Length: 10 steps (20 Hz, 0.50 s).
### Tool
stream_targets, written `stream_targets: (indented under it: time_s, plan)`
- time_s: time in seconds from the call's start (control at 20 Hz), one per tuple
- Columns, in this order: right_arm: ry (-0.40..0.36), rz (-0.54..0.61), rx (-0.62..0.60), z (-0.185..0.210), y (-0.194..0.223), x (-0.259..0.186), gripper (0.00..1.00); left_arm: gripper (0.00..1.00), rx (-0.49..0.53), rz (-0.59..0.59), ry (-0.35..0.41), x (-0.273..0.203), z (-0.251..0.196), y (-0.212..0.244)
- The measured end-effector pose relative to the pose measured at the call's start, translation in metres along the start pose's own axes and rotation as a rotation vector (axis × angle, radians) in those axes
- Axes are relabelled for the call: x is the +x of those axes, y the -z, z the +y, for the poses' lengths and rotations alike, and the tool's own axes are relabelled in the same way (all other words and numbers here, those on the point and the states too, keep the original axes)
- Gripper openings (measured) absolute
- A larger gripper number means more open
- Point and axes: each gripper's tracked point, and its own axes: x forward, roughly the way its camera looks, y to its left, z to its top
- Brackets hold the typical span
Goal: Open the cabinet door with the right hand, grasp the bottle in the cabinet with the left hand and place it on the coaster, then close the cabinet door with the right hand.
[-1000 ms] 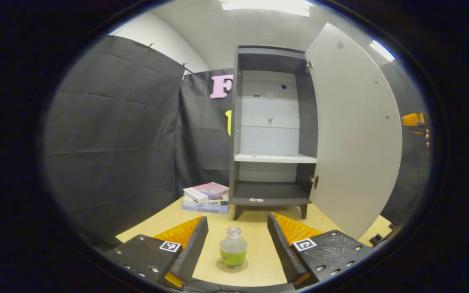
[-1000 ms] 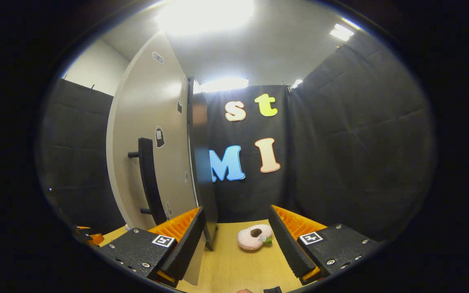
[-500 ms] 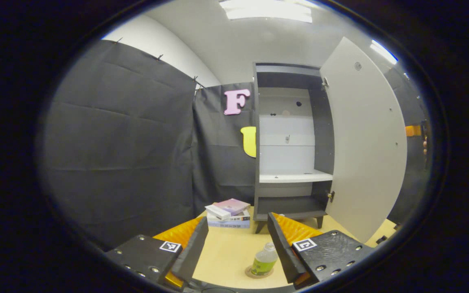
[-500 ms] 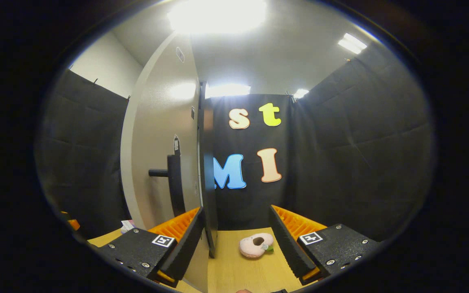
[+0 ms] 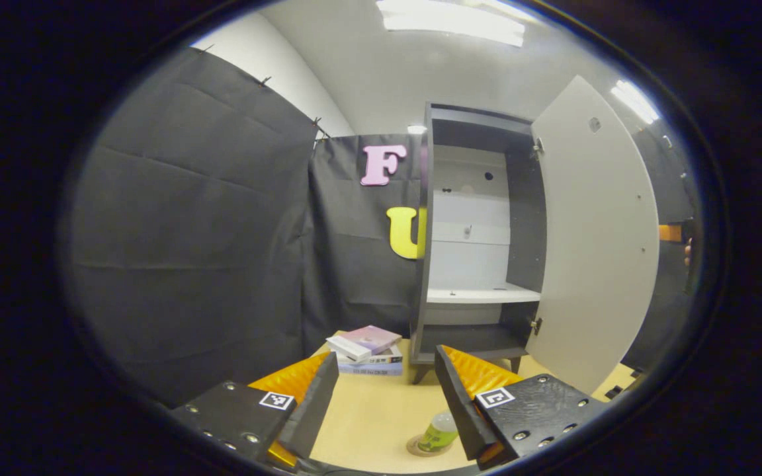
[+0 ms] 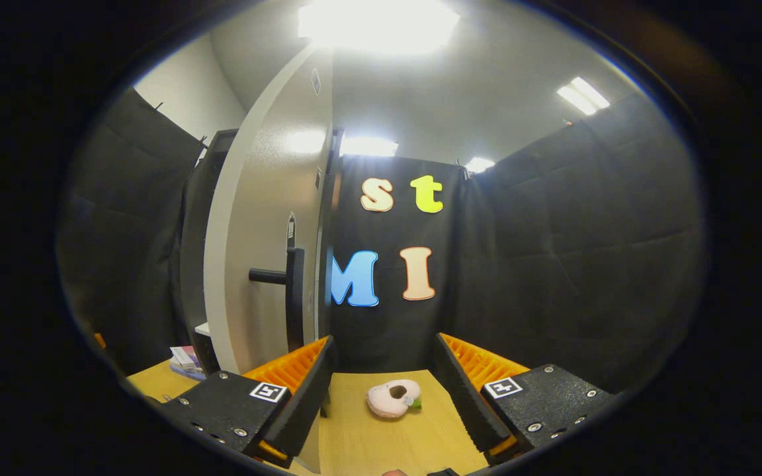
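Note:
A clear bottle with a green label [image 5: 439, 433] stands upright on a round coaster [image 5: 419, 447] on the wooden table, partly behind one finger of my left gripper. My left gripper [image 5: 386, 356] is open and holds nothing; the bottle is low and off to its right side. The dark cabinet [image 5: 480, 231] stands behind with its pale door [image 5: 596, 244] swung wide open and its shelves bare. My right gripper [image 6: 382, 340] is open beside the door [image 6: 268, 218], which I see nearly edge-on. The black bar handle [image 6: 294, 297] sits just above its left finger [image 6: 301, 387].
A stack of books [image 5: 368, 345] lies on the table left of the cabinet's feet. A pink plush toy [image 6: 391, 398] rests on the table beyond the right gripper's fingers. Black cloth walls close in on all sides. A hand [image 5: 687, 250] shows past the door's edge.
The left gripper has drawn back and swung left, leaving the bottle on the coaster at its lower right. The right gripper has shifted so the door handle now sits nearer its fingers.

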Motion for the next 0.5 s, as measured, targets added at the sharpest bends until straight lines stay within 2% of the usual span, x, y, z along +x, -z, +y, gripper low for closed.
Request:
stream_targets:
  time_s: [0.25, 0.3, 0.5]
  plan:
    - [-0.001, -0.003, -0.008, 0.008, -0.002, 0.000, 0.92, 0.84, 0.016, -0.005, 0.013, 0.011, 0.023, 0.001]
    - [-0.005, -0.004, -0.010, 0.009, -0.002, -0.001, 0.92, 0.88, 0.018, -0.004, 0.016, 0.013, 0.026, 0.002]
    - [-0.023, -0.010, -0.011, 0.018, -0.004, -0.001, 0.93, 0.88, 0.012, 0.003, 0.025, 0.019, 0.038, 0.009]
